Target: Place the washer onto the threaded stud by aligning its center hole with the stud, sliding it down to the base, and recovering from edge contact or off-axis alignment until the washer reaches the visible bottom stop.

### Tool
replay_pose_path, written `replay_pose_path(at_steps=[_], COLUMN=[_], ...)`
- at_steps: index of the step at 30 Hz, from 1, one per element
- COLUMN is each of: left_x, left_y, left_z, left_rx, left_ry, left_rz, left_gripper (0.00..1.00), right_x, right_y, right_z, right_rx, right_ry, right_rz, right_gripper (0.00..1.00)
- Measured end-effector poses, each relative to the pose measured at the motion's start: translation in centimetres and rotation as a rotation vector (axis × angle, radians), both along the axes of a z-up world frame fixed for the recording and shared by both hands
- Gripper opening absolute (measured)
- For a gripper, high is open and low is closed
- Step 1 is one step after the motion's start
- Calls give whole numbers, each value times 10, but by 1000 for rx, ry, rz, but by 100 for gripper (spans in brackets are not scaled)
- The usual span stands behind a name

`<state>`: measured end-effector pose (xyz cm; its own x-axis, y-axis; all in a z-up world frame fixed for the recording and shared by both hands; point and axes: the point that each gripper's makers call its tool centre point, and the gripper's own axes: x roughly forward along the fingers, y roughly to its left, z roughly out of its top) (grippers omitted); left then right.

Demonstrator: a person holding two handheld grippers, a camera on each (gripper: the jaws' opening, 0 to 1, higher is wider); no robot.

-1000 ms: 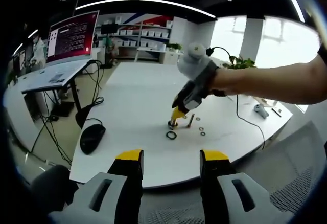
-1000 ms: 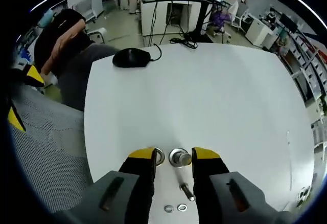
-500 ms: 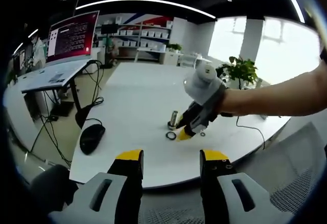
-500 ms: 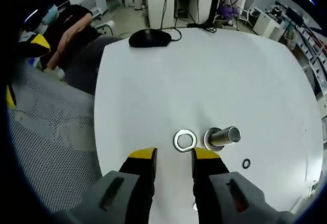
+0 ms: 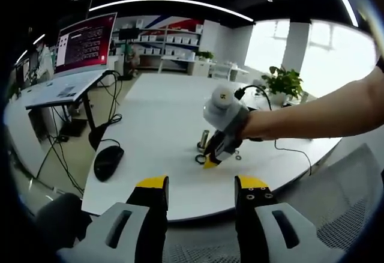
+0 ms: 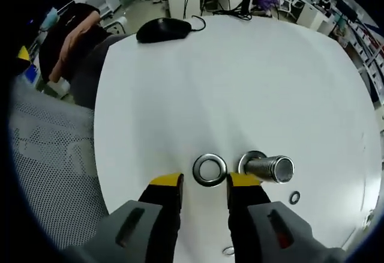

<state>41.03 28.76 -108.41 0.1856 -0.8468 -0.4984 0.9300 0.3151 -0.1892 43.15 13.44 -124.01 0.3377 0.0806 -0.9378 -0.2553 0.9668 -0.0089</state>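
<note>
One large washer (image 6: 210,169) lies flat on the white table (image 6: 240,83), just ahead of the right gripper (image 6: 204,182) and centred on the gap between its yellow-tipped jaws; the jaws stand spread with nothing between them, and the washer seems to sit just past the tips, though the right gripper view cannot settle whether a tip touches its near edge. Just to the right of the washer stands the threaded stud (image 6: 269,167), its top end leaning toward the lens so that the base is largely hidden behind the shaft; washer and stud lie close beside each other but apart. Right of the stud and nearer the camera lies a small washer (image 6: 294,197), and another small ring (image 6: 228,251) is half hidden by the right jaw. A black mouse (image 6: 163,29) rests at the far left corner of the table.

In the left gripper view, from left to right: a monitor (image 5: 85,42) on a desk; the mouse (image 5: 108,161) near the table's edge; the left gripper (image 5: 201,184), its jaws spread and empty, held off the near side of the table; the right gripper (image 5: 210,163), tips down at the washer (image 5: 200,159), which is partly covered by them; the stud (image 5: 204,138) upright just behind; the person's forearm (image 5: 318,113) running out of the picture at the right.
</note>
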Motion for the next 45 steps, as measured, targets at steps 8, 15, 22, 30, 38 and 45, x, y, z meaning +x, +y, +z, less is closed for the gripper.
replay_pose_path(at_steps=[8,15,22,30,38,45], left_x=[0,1,0,1,1,1], left_y=[0,0,0,-1,-1,0], left_z=[1,1,1,0,0,0], left_rx=[-2,-3,-3,-4,-4,-6], left_ry=[1,1,1,1,1,1], left_rz=[3,5,4,5,4,5], left_gripper=[42,42,41,40,40,40], right_x=[1,2,0,4,6,4], right_y=[1,2,3,2,2,5], right_z=[-1,-1,-1,-2,-2,0], right_rx=[-18,-29,-35,-35,-42,-44], right_ry=[61,105,117,108,112,116], right_rz=[-4,0,2,27,50,48], right_gripper=[31,31,29,28,27,27])
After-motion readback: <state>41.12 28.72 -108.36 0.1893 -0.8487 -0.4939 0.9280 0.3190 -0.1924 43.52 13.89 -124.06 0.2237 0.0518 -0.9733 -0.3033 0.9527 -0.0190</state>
